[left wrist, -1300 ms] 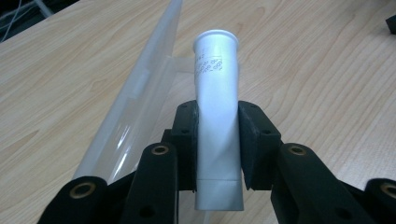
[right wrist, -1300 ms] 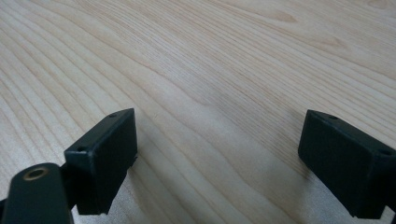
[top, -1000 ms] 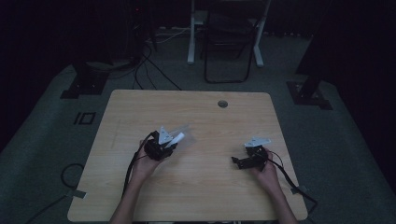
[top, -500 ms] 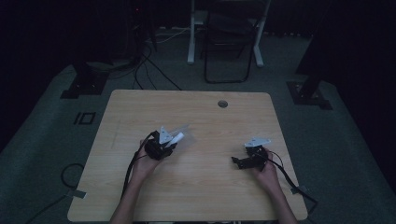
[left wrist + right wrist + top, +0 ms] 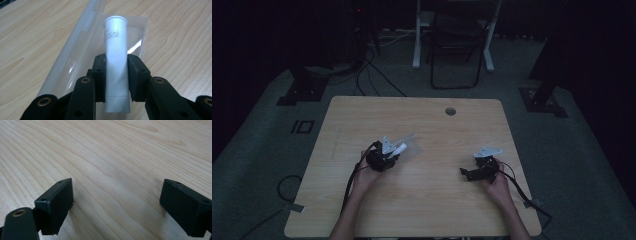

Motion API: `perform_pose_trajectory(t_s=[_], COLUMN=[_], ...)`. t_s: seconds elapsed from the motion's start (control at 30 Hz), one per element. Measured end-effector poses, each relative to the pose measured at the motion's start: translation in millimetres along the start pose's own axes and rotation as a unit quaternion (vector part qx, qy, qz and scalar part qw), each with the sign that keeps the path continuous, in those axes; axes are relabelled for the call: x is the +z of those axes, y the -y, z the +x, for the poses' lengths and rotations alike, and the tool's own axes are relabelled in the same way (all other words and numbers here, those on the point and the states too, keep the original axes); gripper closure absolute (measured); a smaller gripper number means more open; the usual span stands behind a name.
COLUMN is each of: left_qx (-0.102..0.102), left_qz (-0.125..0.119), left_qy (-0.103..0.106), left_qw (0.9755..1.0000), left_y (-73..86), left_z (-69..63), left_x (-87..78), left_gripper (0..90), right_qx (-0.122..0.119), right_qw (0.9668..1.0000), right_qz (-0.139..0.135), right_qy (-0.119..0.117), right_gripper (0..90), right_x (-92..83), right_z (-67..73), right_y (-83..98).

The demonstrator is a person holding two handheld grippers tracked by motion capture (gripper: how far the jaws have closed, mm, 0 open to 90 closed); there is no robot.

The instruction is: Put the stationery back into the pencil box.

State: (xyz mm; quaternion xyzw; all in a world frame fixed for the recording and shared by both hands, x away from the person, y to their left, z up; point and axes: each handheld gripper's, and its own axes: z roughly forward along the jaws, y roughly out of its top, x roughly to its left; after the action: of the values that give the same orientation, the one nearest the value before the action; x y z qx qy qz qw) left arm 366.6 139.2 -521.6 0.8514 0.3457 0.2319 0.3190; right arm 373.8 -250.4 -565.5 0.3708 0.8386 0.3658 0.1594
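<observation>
White cylindrical plastic tube, pinched in left gripper over clear plastic bag: keep grip steady; right gripper spread, idle.

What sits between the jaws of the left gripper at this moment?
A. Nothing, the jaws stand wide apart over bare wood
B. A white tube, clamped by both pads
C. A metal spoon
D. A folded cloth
B. In the left gripper view the left gripper has both black pads pressed against the sides of a white tube, which lies over a clear plastic bag on the wooden table.
</observation>
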Motion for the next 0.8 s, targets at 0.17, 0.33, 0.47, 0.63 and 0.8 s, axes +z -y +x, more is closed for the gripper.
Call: perform_pose_trajectory(t_s=[0.17,0.33,0.47,0.63,0.8], left_qx=[0.001,0.0,-0.004,-0.006,-0.01], left_qz=[0.007,0.013,0.019,0.027,0.03], left_qy=[-0.001,-0.001,0.001,-0.003,-0.007], left_qw=[1.0,0.9999,0.9998,0.9996,0.9995], left_y=[1.5,2.7,3.8,5.5,6.9], left_z=[-0.8,-1.0,0.5,2.4,3.3], left_x=[4.6,8.7,11.8,14.6,17.0], left_gripper=[70.4,70.4,70.4,70.3,70.6], right_qx=[0.0,0.0,0.0,0.0,0.0], right_qw=[1.0,1.0,1.0,1.0,1.0], right_qz=[0.0,0.0,0.0,0.0,0.0], right_qy=[0.0,0.0,0.0,0.0,0.0], right_gripper=[11.6,11.6,11.6,11.6,11.6], right_x=[0.0,0.0,0.0,0.0,0.0], right_z=[0.0,0.0,0.0,0.0,0.0], right_y=[0.0,0.0,0.0,0.0,0.0])
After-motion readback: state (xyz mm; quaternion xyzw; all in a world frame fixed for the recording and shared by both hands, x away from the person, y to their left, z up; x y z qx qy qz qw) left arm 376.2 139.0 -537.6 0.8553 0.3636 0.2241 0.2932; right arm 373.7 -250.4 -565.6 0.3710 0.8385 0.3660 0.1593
